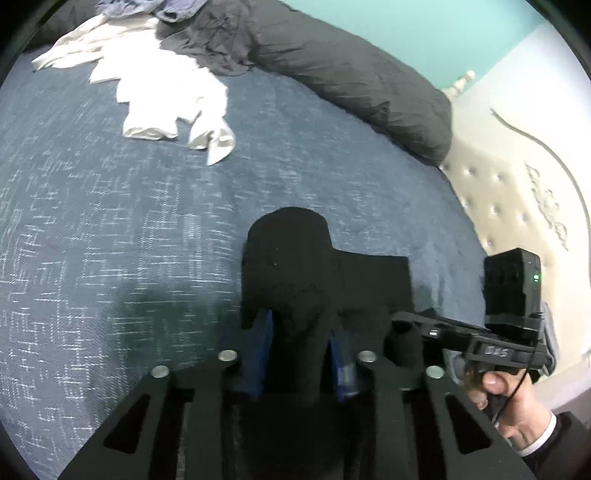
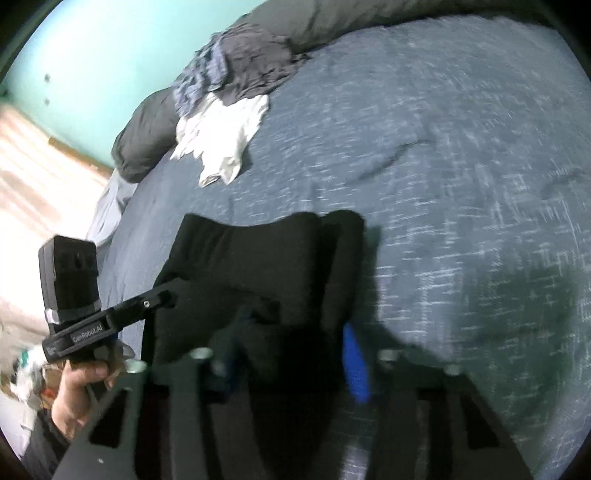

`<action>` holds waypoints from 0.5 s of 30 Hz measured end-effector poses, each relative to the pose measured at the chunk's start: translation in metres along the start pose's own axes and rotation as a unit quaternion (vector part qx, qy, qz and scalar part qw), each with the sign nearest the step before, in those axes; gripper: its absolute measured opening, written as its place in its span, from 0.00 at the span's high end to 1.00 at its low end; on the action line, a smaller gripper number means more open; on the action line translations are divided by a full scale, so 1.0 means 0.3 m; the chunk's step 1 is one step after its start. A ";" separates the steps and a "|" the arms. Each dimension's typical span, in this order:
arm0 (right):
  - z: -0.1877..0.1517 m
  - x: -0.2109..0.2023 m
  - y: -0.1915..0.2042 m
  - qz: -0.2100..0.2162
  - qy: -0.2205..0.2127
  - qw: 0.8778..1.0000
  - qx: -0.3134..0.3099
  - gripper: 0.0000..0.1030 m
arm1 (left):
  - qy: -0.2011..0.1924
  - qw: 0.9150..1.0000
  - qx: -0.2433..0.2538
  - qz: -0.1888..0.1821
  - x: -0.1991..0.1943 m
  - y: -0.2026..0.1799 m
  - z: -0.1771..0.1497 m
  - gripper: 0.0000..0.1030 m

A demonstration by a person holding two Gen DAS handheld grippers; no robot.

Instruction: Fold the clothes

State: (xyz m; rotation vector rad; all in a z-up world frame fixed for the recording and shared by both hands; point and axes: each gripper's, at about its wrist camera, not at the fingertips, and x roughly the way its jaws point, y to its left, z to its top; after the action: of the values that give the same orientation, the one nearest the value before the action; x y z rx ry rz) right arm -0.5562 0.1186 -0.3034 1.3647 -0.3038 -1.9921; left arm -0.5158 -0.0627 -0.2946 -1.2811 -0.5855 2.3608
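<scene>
Black garment (image 1: pixel 295 266): we see it lying on the blue bedspread (image 1: pixel 110 221), near the side of the bed by the cream tufted headboard (image 1: pixel 517 206); partly folded, w/ a rounded lobe toward the far end and a squarer flap beside it.
Left gripper (image 1: pixel 301 354): we see its blue fingers (image 1: pixel 264 354) on either side of a bunched fold of the black fabric, pinching it; cloth fills the gap btw them.
Right gripper (image 2: pixel 291 354): its blue fingers (image 2: pixel 355 365) are also closed in on the black garment (image 2: pixel 258 258), fabric bunched btw them. This view is motion-blurred, so we'd say prob. a firm pinch, not 100% sure on the left pad.
Hands: in the left view we see the person's right hand (image 1: pixel 513 410) w/ a dark sleeve and white cuff around its handle; in the right view the left hand (image 2: pixel 79 387) grips the other handle.
White clothes (image 1: pixel 166 88): crumpled pile on the bedspread, well apart from the black piece, toward the far side.
Grey-blue clothes (image 2: pixel 240 66): heaped just beyond the white pile, touching it.
Dark duvet (image 1: pixel 351 74): long roll along the far edge of the bed, against the teal wall (image 1: pixel 406 22).
</scene>
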 end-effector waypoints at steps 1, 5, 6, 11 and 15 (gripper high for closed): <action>-0.001 -0.001 0.009 -0.002 -0.002 1.000 -0.005 0.71 | -0.002 1.000 0.004 -0.001 -0.005 -0.006 -0.002 0.77; -0.003 -0.019 0.022 0.001 -0.009 1.000 -0.009 0.79 | -0.006 1.000 0.013 -0.004 -0.028 -0.024 -0.003 0.82; -0.004 -0.025 0.024 0.002 -0.011 1.000 -0.011 0.80 | -0.008 1.000 0.015 -0.004 -0.034 -0.028 -0.003 0.83; -0.009 -0.065 0.058 0.003 -0.025 0.999 -0.031 0.83 | -0.019 0.999 0.027 -0.012 -0.077 -0.067 -0.006 0.88; -0.019 -0.123 0.111 0.000 -0.052 0.997 -0.058 0.83 | -0.031 0.999 0.032 -0.016 -0.127 -0.102 -0.008 0.88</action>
State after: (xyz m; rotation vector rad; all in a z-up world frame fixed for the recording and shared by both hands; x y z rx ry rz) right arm -0.5298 0.1195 -0.2609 1.1913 -0.2310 -2.0504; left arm -0.4902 -0.0564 -0.2535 -1.1662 -0.5401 2.3792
